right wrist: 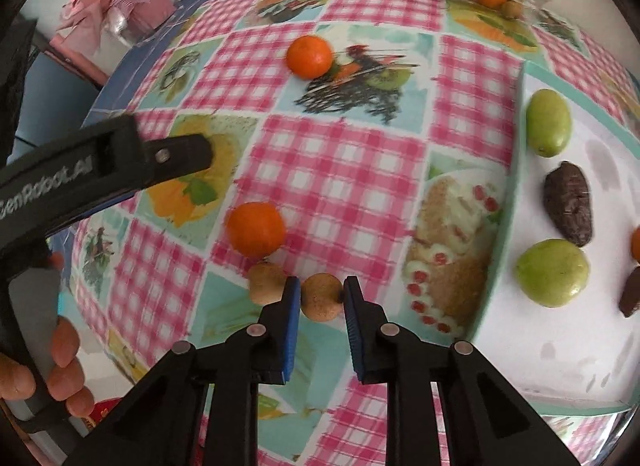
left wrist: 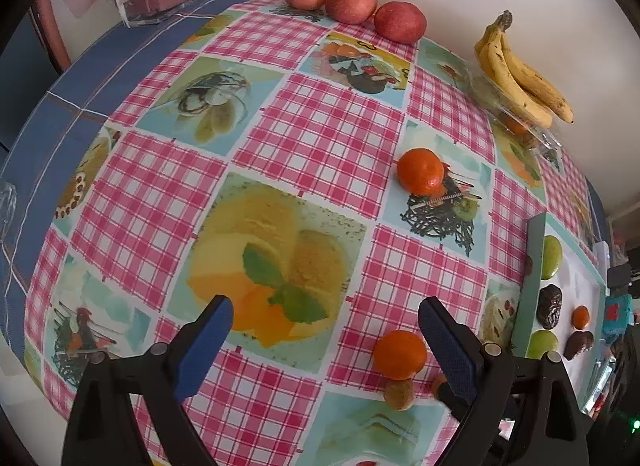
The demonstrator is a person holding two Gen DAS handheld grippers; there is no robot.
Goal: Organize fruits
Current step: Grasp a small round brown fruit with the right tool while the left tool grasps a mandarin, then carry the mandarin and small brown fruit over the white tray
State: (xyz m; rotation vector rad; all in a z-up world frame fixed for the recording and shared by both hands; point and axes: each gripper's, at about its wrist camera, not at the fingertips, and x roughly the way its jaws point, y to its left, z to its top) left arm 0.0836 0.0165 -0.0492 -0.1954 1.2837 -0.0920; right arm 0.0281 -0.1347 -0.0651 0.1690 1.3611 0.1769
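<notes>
Gripping a small tan fruit (right wrist: 322,297), the right gripper (right wrist: 322,298) has its blue pads closed against both sides of it, low over the checked cloth (right wrist: 340,169). A second tan fruit (right wrist: 266,283) sits just left of the jaws, touching an orange (right wrist: 256,229) behind it. Another orange (right wrist: 309,56) lies well apart, farther up the table.

Left gripper (left wrist: 326,340) hangs wide open over the cloth, nothing between its jaws; it also shows as a black arm at the left of the right wrist view.

Tray (right wrist: 514,193) to the right already carries two green fruits (right wrist: 548,121) (right wrist: 552,272), a dark wrinkled one (right wrist: 568,207) and more at the frame edge. Apples (left wrist: 352,1) and bananas (left wrist: 520,73) line the far wall.

Step in hand, as I read it: pick-up of the tan fruit, grasp made, lift not yet evident. Next move likely calls for a straight lift clear of the neighbouring tan fruit, then a carry right over the tray's raised rim to a bare white patch. Risk: a small round fruit may slip or roll on release.
</notes>
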